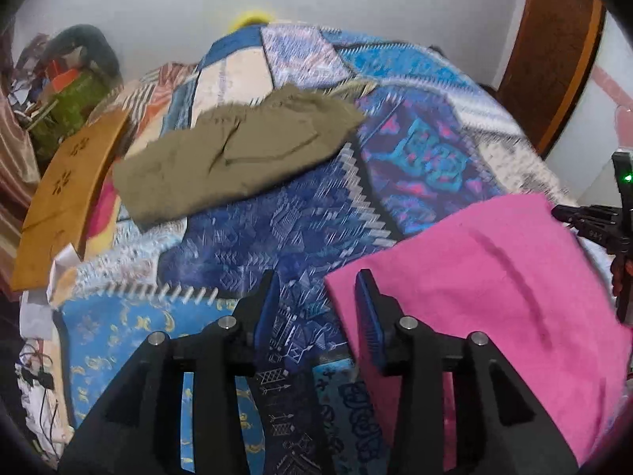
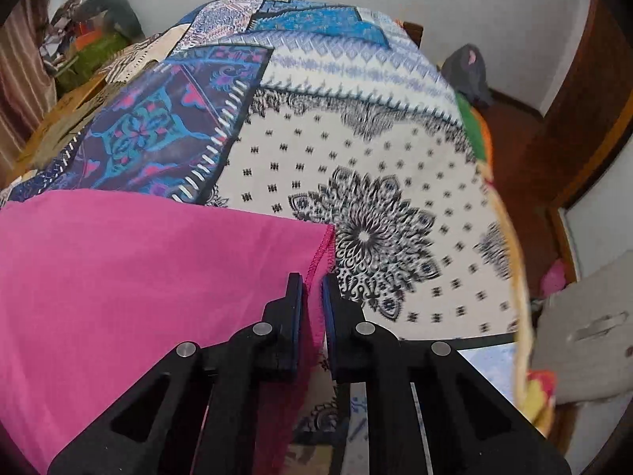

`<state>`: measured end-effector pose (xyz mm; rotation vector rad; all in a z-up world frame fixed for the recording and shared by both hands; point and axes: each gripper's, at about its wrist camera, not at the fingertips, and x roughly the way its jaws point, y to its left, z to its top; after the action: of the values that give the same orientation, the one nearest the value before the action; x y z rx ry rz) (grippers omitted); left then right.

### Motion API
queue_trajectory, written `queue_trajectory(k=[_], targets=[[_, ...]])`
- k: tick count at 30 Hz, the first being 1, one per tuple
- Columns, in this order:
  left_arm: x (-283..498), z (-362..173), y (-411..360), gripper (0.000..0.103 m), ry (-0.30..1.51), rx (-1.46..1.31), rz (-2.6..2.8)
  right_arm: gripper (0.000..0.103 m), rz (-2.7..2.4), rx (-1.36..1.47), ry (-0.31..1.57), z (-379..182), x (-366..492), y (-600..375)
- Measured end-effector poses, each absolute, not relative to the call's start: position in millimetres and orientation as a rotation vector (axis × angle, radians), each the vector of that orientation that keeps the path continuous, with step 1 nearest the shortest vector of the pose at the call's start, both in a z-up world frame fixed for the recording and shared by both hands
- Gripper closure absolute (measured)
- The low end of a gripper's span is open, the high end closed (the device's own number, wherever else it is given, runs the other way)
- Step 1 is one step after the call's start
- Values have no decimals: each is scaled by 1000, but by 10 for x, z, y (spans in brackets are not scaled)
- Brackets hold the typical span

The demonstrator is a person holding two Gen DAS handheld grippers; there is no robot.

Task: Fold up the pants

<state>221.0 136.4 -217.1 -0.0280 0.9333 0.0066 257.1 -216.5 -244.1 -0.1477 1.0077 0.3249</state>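
Pink pants (image 1: 494,285) lie on the patchwork bedspread (image 1: 277,237) at the near right. My left gripper (image 1: 316,293) is open and empty, its right finger at the pink cloth's left edge. My right gripper (image 2: 312,297) is shut on the stitched edge of the pink pants (image 2: 138,285), with the fabric pinched between the blue pads. Part of the right gripper (image 1: 609,229) shows at the right edge of the left wrist view. Folded olive pants (image 1: 237,154) lie farther back on the bed.
A wooden board (image 1: 67,194) leans at the bed's left edge. Cluttered clothes and a green bag (image 1: 75,107) sit at the back left. A brown wooden door (image 2: 585,118) and floor lie right of the bed. The white wall is behind.
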Motion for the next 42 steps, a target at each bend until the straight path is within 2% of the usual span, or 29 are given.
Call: queue_trajectory(k=[6,12,18,20,26,32,42], targets=[[2220,-1880,1001,62,897,-58,-151,76,512,-20,948,-1947,2316,-1989],[2248,-1999,442,62,936,16,-252,75,666,-55,946,-1914,2052,-1452],[2179,-2201,357,62,981,37,-251,74,732,-149,1010,-2160,1883,-1157],[2099,-2230,381,60,975,57,-236,72,730,-149,996,-2157,1819,-1216],[1776,-2203,567,42,935,60,-189,71,661,-86,1019,-2159,1691,-1659],[1486,-2128,802,39,929,0,-134,69,564,-27,1041,-2130,1495,-2083],[1028,-1814,953,39,892,-65,-55,66,573,58,852,-1585,1177,-2133]])
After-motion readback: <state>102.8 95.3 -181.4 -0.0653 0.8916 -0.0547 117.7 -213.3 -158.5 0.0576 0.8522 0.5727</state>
